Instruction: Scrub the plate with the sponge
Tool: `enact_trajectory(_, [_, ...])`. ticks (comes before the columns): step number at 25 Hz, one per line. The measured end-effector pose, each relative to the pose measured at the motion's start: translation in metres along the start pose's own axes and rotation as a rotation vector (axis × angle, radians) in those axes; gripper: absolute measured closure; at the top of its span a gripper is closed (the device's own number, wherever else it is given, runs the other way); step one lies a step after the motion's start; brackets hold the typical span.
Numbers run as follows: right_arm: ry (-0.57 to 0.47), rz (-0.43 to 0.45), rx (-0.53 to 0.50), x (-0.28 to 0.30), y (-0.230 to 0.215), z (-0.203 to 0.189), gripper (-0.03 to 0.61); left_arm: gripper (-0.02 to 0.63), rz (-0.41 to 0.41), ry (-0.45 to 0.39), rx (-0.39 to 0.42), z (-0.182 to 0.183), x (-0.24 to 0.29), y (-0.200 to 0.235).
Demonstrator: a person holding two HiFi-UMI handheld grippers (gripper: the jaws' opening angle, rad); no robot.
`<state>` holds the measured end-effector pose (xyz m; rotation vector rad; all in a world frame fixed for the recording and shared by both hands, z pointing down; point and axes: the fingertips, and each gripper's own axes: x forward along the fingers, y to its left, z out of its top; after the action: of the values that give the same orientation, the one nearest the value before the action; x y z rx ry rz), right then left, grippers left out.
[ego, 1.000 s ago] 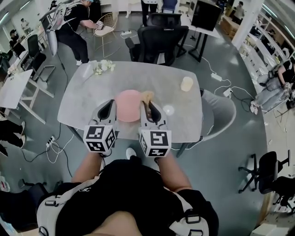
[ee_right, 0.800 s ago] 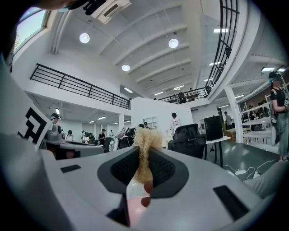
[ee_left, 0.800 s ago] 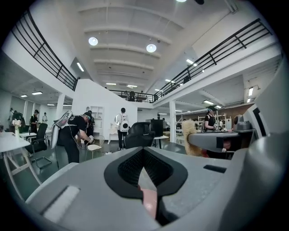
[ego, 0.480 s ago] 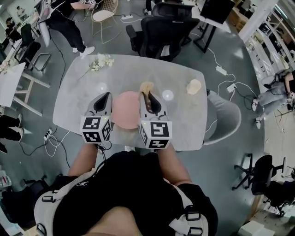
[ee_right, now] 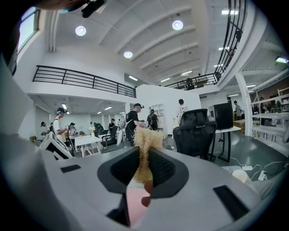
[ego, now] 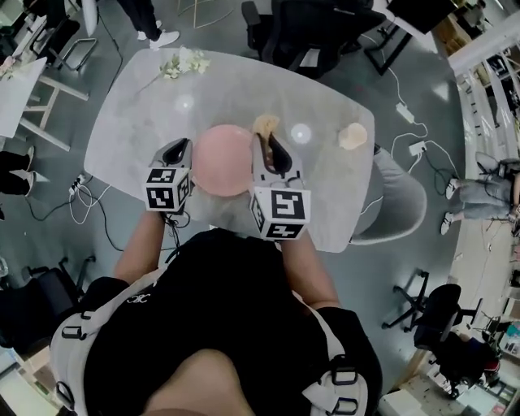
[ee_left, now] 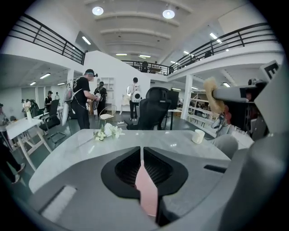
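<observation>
Open-plan, two-storey office or lab hall. Around the grey surface (ego: 146,122), black swivel chairs (ego: 309,36) and further desks (ego: 20,93) are seen; cables and a power strip (ego: 404,110) lie on the floor beside it. Above it, a railed mezzanine (ee_left: 45,38) and round ceiling lights (ee_left: 98,11) are visible; several people (ee_left: 83,101) stand among the desks beyond it.

Head view looks steeply down on the plate (ego: 223,158); gripper views look forward along their jaws, the plate close below.
</observation>
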<state>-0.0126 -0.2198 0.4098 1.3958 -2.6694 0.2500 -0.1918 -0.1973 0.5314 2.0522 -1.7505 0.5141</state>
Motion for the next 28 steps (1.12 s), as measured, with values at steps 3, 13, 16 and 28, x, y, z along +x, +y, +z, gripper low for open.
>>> enact_trajectory(3, [0.035, 0.016, -0.012, 0.002, -0.001, -0.01, 0.512, 0.511, -0.032, 0.079, -0.01, -0.03, 0.018, 0.004])
enact_trajectory(13, [0.103, -0.005, -0.028, 0.002, -0.008, -0.027, 0.512, 0.492, -0.007, 0.37, -0.219, -0.144, 0.073, 0.043])
enact_trajectory(16, [0.124, -0.024, -0.036, -0.003, -0.01, -0.034, 0.512, 0.492, 0.009, 0.429, -0.295, -0.172, 0.088, 0.053])
enact_trajectory(28, [0.166, -0.092, -0.029, -0.019, -0.025, -0.049, 0.512, 0.572, -0.039, 0.545, -0.467, -0.207, 0.104, 0.046])
